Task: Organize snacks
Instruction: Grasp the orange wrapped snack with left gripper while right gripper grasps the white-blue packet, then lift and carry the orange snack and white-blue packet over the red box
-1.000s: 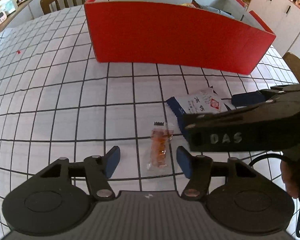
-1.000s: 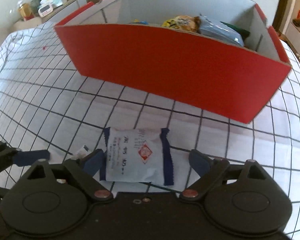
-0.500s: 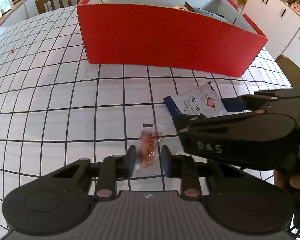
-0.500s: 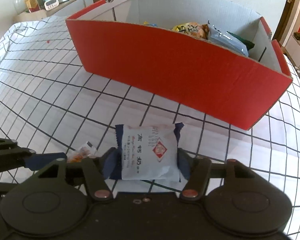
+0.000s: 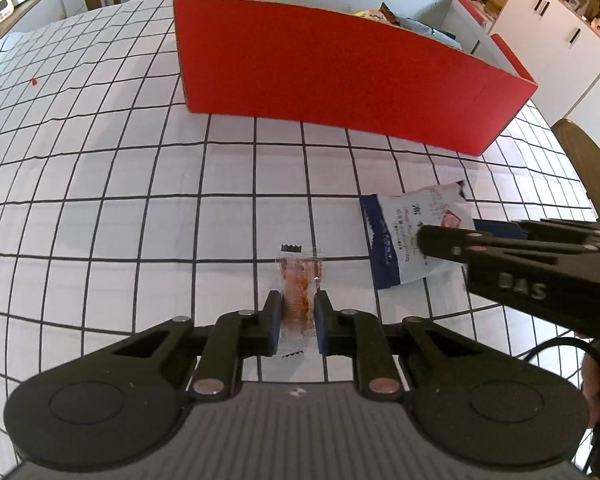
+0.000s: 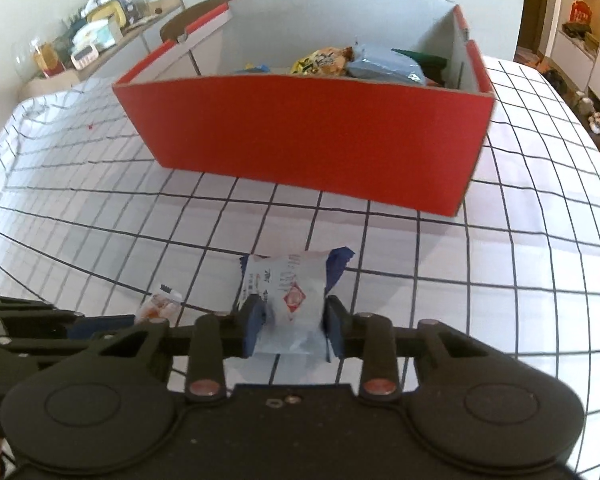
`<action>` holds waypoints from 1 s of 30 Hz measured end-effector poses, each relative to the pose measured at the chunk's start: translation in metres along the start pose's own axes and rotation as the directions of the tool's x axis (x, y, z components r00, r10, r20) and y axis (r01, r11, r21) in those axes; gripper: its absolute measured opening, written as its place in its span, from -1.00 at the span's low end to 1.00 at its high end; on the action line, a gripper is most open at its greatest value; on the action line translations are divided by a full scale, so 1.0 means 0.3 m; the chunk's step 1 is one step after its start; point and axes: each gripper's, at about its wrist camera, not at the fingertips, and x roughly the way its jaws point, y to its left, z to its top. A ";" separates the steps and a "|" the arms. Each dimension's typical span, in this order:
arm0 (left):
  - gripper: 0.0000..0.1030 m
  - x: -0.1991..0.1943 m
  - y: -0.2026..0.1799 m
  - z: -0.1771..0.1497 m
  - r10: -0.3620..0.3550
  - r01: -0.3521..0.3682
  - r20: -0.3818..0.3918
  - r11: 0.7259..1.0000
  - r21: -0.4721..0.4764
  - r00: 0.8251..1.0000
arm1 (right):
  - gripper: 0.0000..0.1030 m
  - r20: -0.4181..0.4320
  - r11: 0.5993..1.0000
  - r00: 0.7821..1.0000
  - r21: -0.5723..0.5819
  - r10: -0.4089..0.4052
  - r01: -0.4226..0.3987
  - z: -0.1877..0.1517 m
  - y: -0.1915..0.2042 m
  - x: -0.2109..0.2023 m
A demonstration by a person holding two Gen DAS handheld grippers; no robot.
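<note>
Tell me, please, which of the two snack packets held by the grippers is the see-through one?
The small clear packet with orange contents, clamped in the left gripper. The right gripper holds an opaque white-and-blue packet.

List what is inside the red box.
Inside the red box, the right wrist view shows a yellow snack bag, a pale blue bag, a dark green packet and a blue scrap. The front wall hides everything lower.

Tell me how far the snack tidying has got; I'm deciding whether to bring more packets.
Done: several packets already lie in the red box. In hand: the left gripper is shut on the small orange snack, the right gripper on the white-and-blue packet. Left: carrying both into the box.
</note>
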 end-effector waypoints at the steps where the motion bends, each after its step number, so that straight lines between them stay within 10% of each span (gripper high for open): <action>1: -0.67 -0.003 0.001 -0.002 -0.002 0.002 -0.001 1.000 -0.002 1.000 | -0.42 -0.001 1.000 1.000 0.005 0.004 -0.004 -0.004 -0.006 -0.004; 15: -0.67 -0.050 -0.001 -0.030 -0.019 0.019 0.004 1.000 -0.025 1.000 | -0.24 -0.014 0.994 0.998 -0.092 0.064 -0.065 -0.032 -0.032 -0.037; 20: -0.67 -0.066 0.001 -0.031 -0.028 0.029 0.012 0.999 -0.036 1.000 | 0.62 -0.008 0.960 0.998 -0.272 0.068 -0.068 -0.005 -0.025 -0.042; 30: -0.67 -0.071 -0.006 -0.030 -0.045 0.045 0.006 0.998 -0.049 0.999 | 0.61 -0.103 0.756 0.992 -0.644 0.070 -0.121 0.008 0.077 0.034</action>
